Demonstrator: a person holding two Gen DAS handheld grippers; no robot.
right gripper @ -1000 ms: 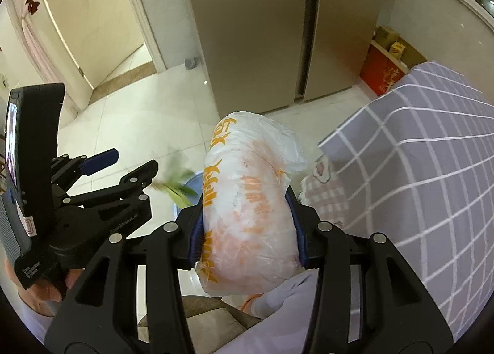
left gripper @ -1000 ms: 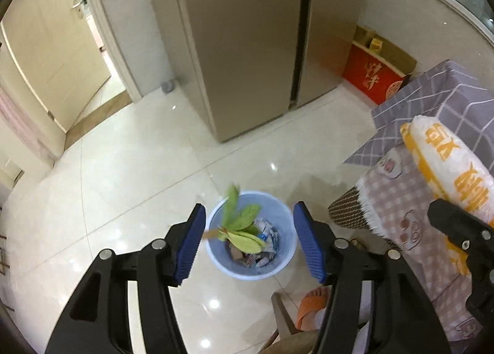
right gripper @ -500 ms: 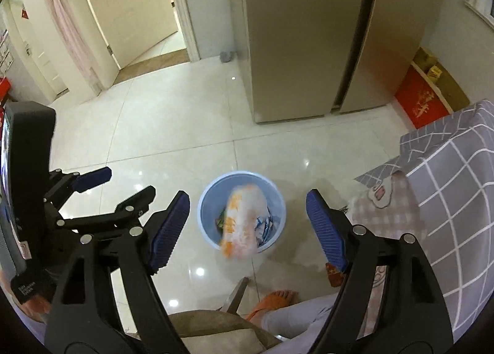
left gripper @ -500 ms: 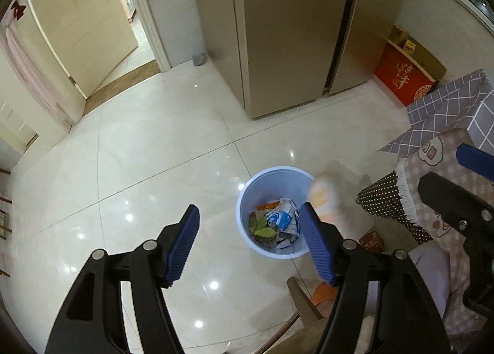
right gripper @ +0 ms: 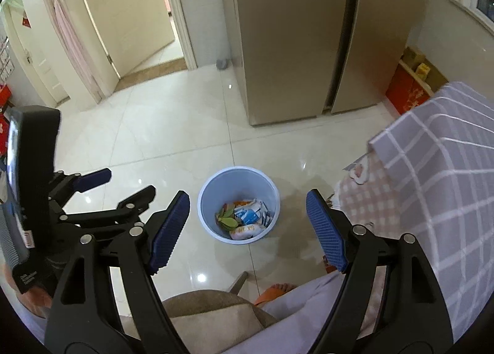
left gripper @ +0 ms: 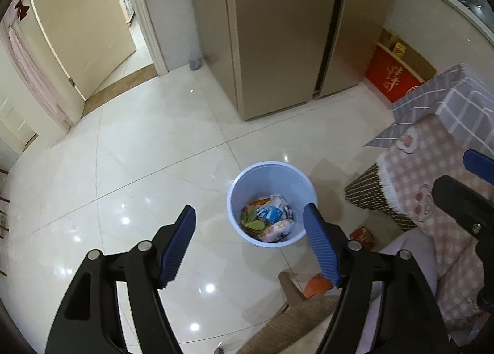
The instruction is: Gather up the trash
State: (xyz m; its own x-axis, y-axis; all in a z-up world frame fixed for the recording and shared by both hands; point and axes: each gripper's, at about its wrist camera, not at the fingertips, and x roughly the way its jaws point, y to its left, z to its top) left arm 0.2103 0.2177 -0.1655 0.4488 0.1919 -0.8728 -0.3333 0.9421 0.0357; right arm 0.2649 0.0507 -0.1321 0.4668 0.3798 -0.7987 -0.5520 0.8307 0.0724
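Nearest, the left gripper (left gripper: 250,242) is seen with its blue pads spread and still widening; nothing is held between them. The right gripper (right gripper: 248,227) is likewise seen with pads (right gripper: 325,230) set wide apart and empty. In the right wrist view the left gripper is also seen at the left edge, beside a black phone-like device (right gripper: 29,187).

Below the grippers, a tan chair seat (right gripper: 213,313) and a pale trouser leg (right gripper: 305,301) are seen, with a bare foot in an orange slipper (right gripper: 278,289) on the floor.

Just beyond, a light blue trash bin (left gripper: 239,196) is stood upright on the glossy white tiled floor (left gripper: 139,153). Inside it the trash is piled: green leaves (left gripper: 251,222), a white-and-blue wrapper (left gripper: 273,212) and a white bag with orange print (left gripper: 276,230) at the near side.

To the right, a table is covered by a pink checked cloth (left gripper: 432,168) and a grey grid cloth (right gripper: 447,168). A small red packet (left gripper: 362,235) is seen on the floor near the table base.

Farther back, a beige double-door fridge (left gripper: 293,29) is stood against the wall, a red box (left gripper: 392,76) to its right, an open doorway (left gripper: 123,14) to the left.
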